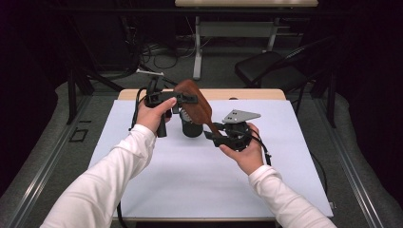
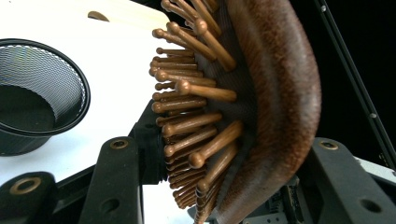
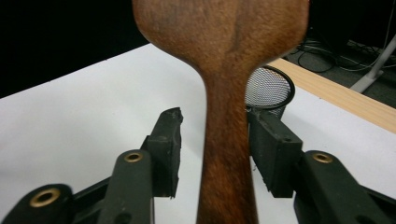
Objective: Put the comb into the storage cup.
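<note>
Brush held above surface, over mesh cup. Left hand-held gripper clamps brush head. Right hand-held gripper straddles handle, jaws apparently parted, 1 gap visible.

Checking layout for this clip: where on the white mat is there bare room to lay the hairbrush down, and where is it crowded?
The near half of the white mat, between the two forearms and the front edge, is bare, as are its far-left and far-right strips. It is crowded mid-table: the hairbrush, the black mesh cup beneath it, the left gripper and right gripper bunch together there.
</note>
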### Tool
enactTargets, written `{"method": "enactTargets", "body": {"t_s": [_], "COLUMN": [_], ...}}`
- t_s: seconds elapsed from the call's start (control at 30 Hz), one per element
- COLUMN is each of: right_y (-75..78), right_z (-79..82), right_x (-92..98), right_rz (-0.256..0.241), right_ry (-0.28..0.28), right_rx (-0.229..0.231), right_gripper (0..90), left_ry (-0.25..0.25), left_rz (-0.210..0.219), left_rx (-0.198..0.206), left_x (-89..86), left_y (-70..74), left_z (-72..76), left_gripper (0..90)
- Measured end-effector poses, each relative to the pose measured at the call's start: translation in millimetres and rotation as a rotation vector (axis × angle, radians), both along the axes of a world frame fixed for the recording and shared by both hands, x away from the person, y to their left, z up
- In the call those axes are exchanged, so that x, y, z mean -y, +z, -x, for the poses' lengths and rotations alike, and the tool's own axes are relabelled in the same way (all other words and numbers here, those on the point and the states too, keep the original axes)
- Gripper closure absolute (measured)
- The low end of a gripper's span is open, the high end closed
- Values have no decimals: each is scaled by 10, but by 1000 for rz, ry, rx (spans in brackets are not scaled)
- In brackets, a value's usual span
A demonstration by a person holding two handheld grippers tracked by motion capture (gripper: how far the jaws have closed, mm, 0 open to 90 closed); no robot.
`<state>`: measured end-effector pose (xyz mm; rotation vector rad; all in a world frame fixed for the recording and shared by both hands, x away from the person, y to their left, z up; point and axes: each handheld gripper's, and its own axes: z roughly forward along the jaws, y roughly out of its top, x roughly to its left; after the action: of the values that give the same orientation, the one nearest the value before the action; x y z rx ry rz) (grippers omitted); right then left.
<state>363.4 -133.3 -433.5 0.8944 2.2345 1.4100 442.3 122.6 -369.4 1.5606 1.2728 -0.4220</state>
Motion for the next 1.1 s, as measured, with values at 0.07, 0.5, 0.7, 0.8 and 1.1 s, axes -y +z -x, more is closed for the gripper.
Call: {"method": "enactTargets", "body": {"t_s": [0.07, 0.5, 0.7, 0.8, 1.1], "right_y": [3, 10, 52, 68, 83], "right_z": [-8, 34, 97, 100, 127], "right_x": [21, 86, 94, 103, 159], "right_rz": [-13, 14, 38, 41, 21], "right_ry": [-5, 34, 11, 9, -4], "right_rx": [-8, -43, 40, 47, 25], "right_gripper": [485, 415, 410, 402, 232], "left_ry": [0, 2, -1, -1, 19], "left_rz": [-4, -22, -35, -45, -51], "left_rx": [2, 13, 15, 16, 29], "left_x": [-8, 7, 23, 17, -50], "left_y": [1, 57, 67, 86, 118], "left_z": [-2, -3, 5, 0, -9], "left_gripper": [501, 501, 501, 501, 501]}}
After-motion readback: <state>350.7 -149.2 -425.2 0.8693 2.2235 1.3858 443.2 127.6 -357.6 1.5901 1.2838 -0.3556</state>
